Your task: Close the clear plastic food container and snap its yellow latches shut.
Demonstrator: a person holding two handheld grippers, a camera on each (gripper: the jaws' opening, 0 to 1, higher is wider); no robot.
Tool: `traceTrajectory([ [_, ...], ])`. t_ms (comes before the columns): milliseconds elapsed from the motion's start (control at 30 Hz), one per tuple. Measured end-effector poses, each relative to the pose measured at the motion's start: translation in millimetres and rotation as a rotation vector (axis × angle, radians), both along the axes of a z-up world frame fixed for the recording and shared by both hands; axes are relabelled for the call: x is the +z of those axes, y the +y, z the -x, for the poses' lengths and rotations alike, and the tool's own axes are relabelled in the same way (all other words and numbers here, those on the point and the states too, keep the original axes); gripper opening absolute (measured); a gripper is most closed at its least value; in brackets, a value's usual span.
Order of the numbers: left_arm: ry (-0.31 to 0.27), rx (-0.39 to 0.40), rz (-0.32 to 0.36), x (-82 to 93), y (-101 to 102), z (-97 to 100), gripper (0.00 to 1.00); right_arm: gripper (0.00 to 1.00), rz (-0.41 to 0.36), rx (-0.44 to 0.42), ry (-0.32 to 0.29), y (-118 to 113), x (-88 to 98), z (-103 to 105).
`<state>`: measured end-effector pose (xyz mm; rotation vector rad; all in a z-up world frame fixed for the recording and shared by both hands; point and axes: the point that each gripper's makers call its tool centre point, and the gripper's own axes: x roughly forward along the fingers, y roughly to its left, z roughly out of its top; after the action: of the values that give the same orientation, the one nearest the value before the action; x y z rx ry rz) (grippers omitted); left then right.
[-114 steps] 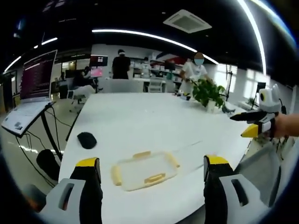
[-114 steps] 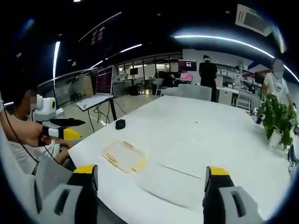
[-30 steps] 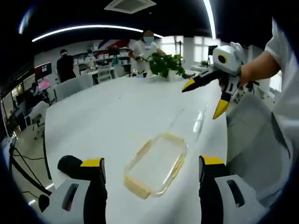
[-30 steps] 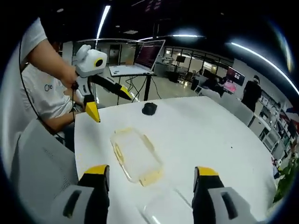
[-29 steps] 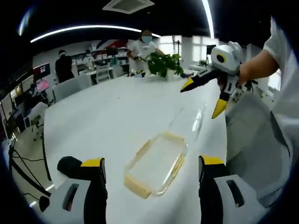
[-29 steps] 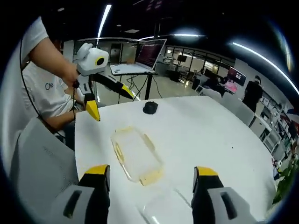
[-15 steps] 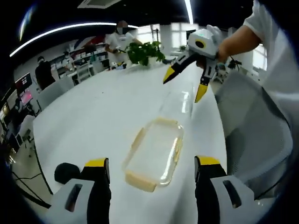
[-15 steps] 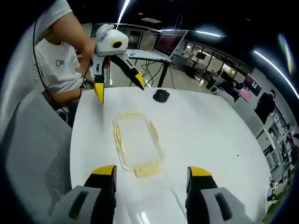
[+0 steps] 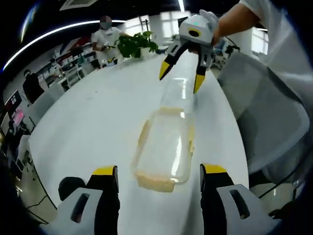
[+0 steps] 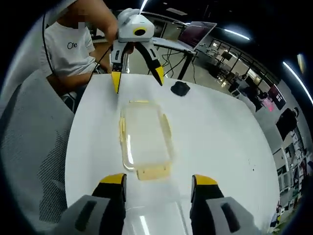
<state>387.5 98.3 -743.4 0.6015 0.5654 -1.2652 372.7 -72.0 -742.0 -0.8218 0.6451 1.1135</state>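
One long, glossy white table runs through an open office with ceiling light strips and a leafy potted plant. The clear, rounded-rectangular container, yellow latches on its edges, lies flat near the table's end between the left gripper and right gripper, both with fingers spread wide, holding nothing.

Both grippers moved in over the clear plastic lid w/ yellow latches, now lengthwise between them. Right gripper hangs open-jawed just past lid's far end; left gripper likewise opposite.
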Motion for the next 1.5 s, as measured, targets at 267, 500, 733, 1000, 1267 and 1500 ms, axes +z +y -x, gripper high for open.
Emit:
traceTrajectory([
  [267,0.01,-0.068,-0.059,-13.4,1,1.4,0.62,0.44,0.056,0.078,0.02,7,-13.3,0],
  [500,0.006,-0.095,-0.092,-23.0,2,-3.2,0.6,0.38,0.096,0.1,0.063,9,-28.3,-3],
  [733,0.019,-0.121,-0.129,-32.0,8,-4.3,0.57,0.39,0.114,0.124,0.096,11,-37.6,-7],
  [1000,0.034,-0.147,-0.15,-41.0,4,-4.9,0.52,0.41,0.126,0.133,0.145,13,-47.1,-8],
  [1267,0.044,-0.146,-0.161,-45.2,6,-7.3,0.49,0.43,0.141,0.147,0.177,13,-56.6,-10],
  [1500,0.061,-0.165,-0.183,-50.8,8,-4.4,0.44,0.37,0.159,0.206,0.206,16,-60.3,-7],
])
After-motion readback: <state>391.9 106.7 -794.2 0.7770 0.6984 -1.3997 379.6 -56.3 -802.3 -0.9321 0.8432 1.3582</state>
